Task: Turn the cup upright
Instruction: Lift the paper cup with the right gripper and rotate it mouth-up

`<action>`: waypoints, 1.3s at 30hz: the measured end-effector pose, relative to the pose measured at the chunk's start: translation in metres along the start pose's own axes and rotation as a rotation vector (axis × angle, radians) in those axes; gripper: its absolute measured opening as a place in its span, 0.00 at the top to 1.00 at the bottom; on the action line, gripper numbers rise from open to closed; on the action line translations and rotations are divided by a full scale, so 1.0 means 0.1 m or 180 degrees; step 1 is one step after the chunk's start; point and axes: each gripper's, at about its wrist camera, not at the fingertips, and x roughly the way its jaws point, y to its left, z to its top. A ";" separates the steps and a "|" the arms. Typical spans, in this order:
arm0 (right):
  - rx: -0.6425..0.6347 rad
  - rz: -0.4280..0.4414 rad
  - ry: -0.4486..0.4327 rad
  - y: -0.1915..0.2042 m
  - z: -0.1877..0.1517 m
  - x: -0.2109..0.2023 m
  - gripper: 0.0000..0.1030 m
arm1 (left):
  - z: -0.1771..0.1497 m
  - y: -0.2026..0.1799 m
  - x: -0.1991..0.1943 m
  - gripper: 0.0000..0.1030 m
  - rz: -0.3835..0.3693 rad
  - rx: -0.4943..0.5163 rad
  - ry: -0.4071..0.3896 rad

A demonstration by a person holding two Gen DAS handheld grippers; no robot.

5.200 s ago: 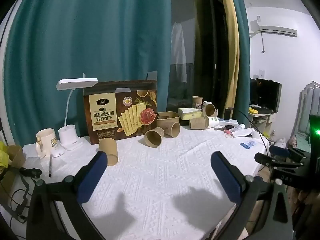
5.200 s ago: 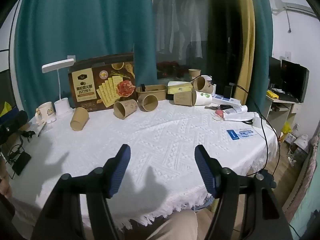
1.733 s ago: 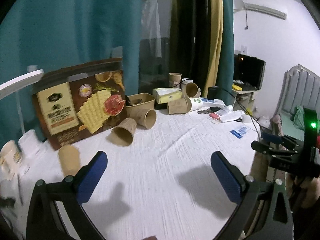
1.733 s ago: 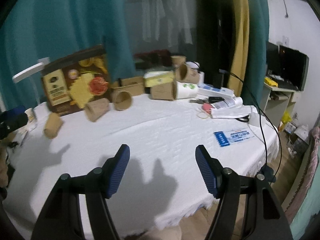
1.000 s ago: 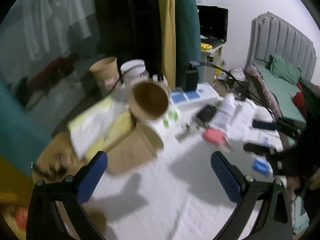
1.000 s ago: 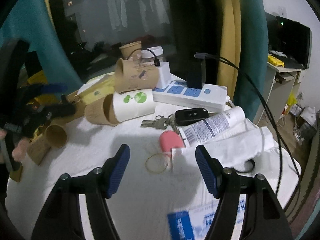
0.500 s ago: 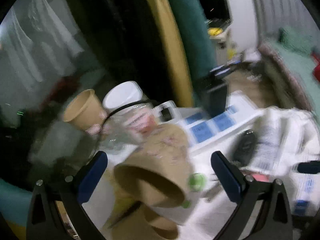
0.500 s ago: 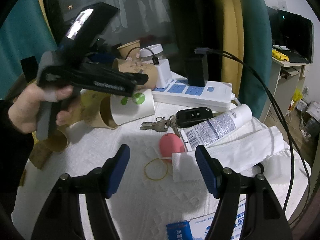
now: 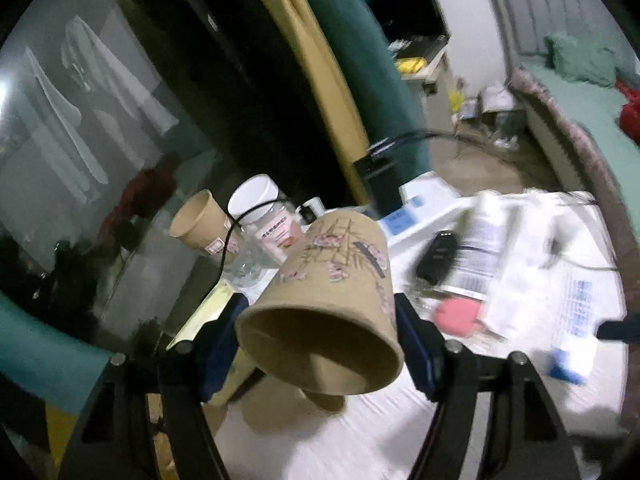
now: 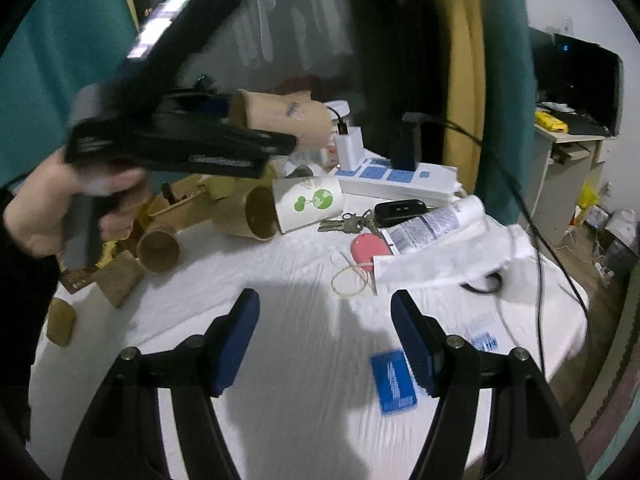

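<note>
A brown paper cup with a flower print [image 9: 332,288] lies on its side between the fingers of my left gripper [image 9: 320,336], mouth toward the camera, lifted off the pile. The gripper is shut on it. In the right wrist view the same cup [image 10: 280,120] shows in the left gripper [image 10: 264,140] above the table, base pointing right. My right gripper [image 10: 324,332] is open and empty over the white tablecloth [image 10: 280,320].
Several brown cups [image 10: 160,248] lie on their sides at the left, with a white leaf-print cup [image 10: 308,204]. A power strip [image 10: 396,180], keys [image 10: 352,222], a tube [image 10: 436,224], tissue [image 10: 452,256] and a blue card [image 10: 394,380] lie at the right. An upright cup [image 9: 202,220] and a jar [image 9: 264,216] stand behind.
My left gripper has closed on the flower-print cup and raised it off the pile. The right gripper has stayed open and shifted little.
</note>
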 end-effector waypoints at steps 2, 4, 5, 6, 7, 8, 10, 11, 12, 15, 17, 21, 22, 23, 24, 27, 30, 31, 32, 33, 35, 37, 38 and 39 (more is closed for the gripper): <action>0.0027 -0.0033 -0.0021 0.03 -0.12 -0.17 0.36 | -0.14 -0.07 -0.39 0.30 -0.0128 -0.0055 -0.0088; 0.0056 -0.0028 -0.0016 0.09 -0.26 -0.30 0.36 | -0.38 -0.11 -0.73 0.30 -0.0332 -0.0150 -0.0117; 0.0062 -0.0024 -0.0011 0.12 -0.35 -0.37 0.36 | -0.51 -0.14 -0.92 0.30 -0.0403 -0.0194 -0.0124; 0.0067 -0.0025 -0.0004 0.16 -0.44 -0.42 0.36 | -0.67 -0.18 -1.06 0.30 -0.0470 -0.0243 -0.0123; 0.0066 -0.0021 0.0011 0.21 -0.55 -0.46 0.36 | -0.89 -0.23 -1.22 0.30 -0.0552 -0.0301 -0.0104; 0.0059 -0.0013 0.0044 0.26 -0.64 -0.48 0.36 | -1.05 -0.29 -1.36 0.30 -0.0620 -0.0346 -0.0072; 0.0002 0.0015 0.0084 0.39 -0.85 -0.56 0.36 | -1.45 -0.41 -1.61 0.30 -0.0756 -0.0442 -0.0006; -0.0039 0.0039 0.0102 0.46 -0.94 -0.59 0.36 | -1.61 -0.47 -1.70 0.30 -0.0804 -0.0473 0.0019; -0.0091 0.0081 0.0113 0.57 -1.04 -0.65 0.36 | -1.77 -0.50 -1.78 0.30 -0.0843 -0.0515 0.0043; -0.0196 0.0303 0.0153 0.80 -1.26 -0.75 0.36 | -2.30 -0.62 -1.92 0.30 -0.0994 -0.0723 0.0182; -0.0253 0.0395 0.0186 0.93 -1.41 -0.81 0.36 | -2.61 -0.68 -1.92 0.30 -0.1020 -0.0836 0.0314; -0.0369 0.0412 0.0292 1.10 -1.59 -0.84 0.36 | -2.96 -0.73 -1.96 0.30 -0.1034 -0.0988 0.0332; -0.0399 0.0393 0.0311 1.14 -1.62 -0.85 0.36 | -3.01 -0.72 -1.97 0.30 -0.1024 -0.0993 0.0338; -0.0430 0.0378 0.0327 1.17 -1.64 -0.85 0.36 | -3.05 -0.72 -1.96 0.30 -0.1003 -0.1007 0.0362; -0.0456 0.0372 0.0336 1.20 -1.65 -0.86 0.36 | -3.08 -0.71 -1.95 0.29 -0.0992 -0.1023 0.0398; -0.0567 0.0382 0.0353 1.30 -1.67 -0.85 0.36 | -3.15 -0.73 -1.87 0.27 -0.1026 -0.0987 0.0478; -0.0710 0.0402 0.0362 1.40 -1.65 -0.84 0.36 | -3.30 -0.65 -1.80 0.25 -0.1270 -0.1251 0.0478; -0.0755 0.0412 0.0358 1.43 -1.63 -0.84 0.36 | -3.33 -0.62 -1.77 0.22 -0.1346 -0.1357 0.0508; -0.0822 0.0414 0.0345 1.48 -1.61 -0.84 0.36 | -3.36 -0.59 -1.77 0.20 -0.1389 -0.1468 0.0516; -0.0895 0.0409 0.0332 1.50 -1.58 -0.85 0.36 | -3.37 -0.56 -1.79 0.13 -0.1403 -0.1516 0.0480; -0.1064 0.0374 0.0314 1.57 -1.51 -0.86 0.36 | -3.38 -0.53 -1.87 0.08 -0.1423 -0.1589 0.0379; -0.1252 0.0383 0.0345 1.64 -1.44 -0.85 0.36 | -3.39 -0.51 -1.94 0.08 -0.1449 -0.1668 0.0341; -0.1324 0.0397 0.0363 1.66 -1.40 -0.85 0.36 | -3.39 -0.50 -1.98 0.08 -0.1442 -0.1689 0.0325; -0.1415 0.0417 0.0384 1.70 -1.37 -0.84 0.36 | -3.39 -0.49 -2.01 0.08 -0.1417 -0.1713 0.0311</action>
